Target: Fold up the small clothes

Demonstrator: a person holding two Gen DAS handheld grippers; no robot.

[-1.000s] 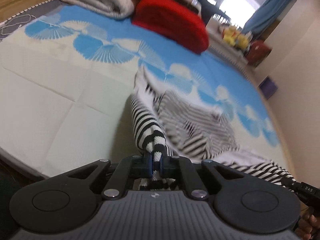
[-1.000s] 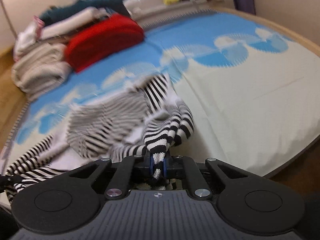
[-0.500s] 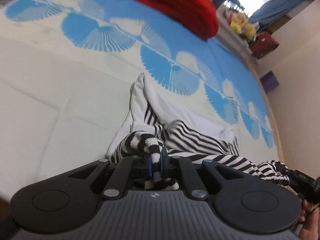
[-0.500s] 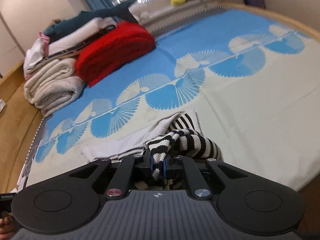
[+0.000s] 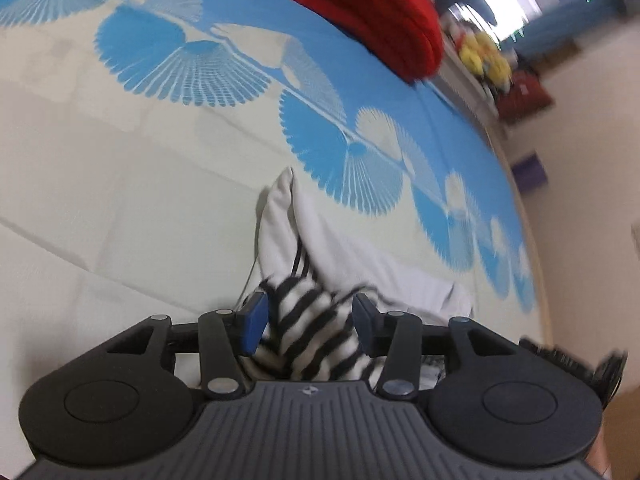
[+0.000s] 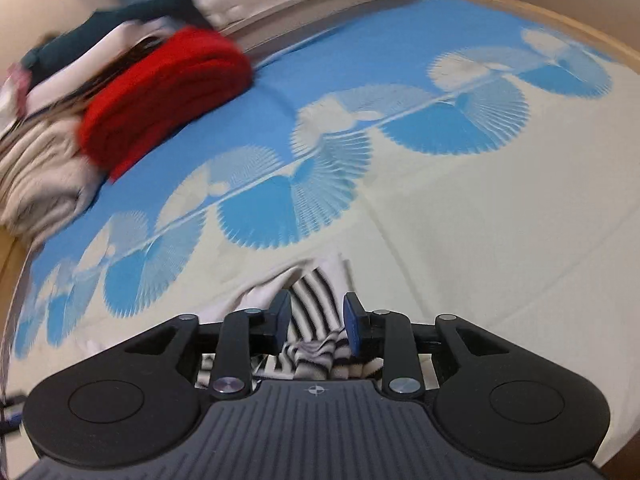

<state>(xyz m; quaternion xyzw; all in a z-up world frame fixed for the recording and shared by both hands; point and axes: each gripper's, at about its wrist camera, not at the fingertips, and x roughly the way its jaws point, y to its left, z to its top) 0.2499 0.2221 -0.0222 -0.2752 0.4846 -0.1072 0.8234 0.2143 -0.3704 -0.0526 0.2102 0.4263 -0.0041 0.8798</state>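
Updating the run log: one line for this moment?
left claw: just opened | right claw: just opened | black-and-white striped knit garment: released on bed

No text, label, brand or number can be read in either view. The only mark is a small round cross emblem on each gripper body point(image 5: 308, 391) point(image 6: 316, 390), and it carries no letters.

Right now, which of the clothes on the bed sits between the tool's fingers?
The black-and-white striped garment, at the bed's near edge; open fingers flank it. The red folded one and the beige pile lie far off by the window.
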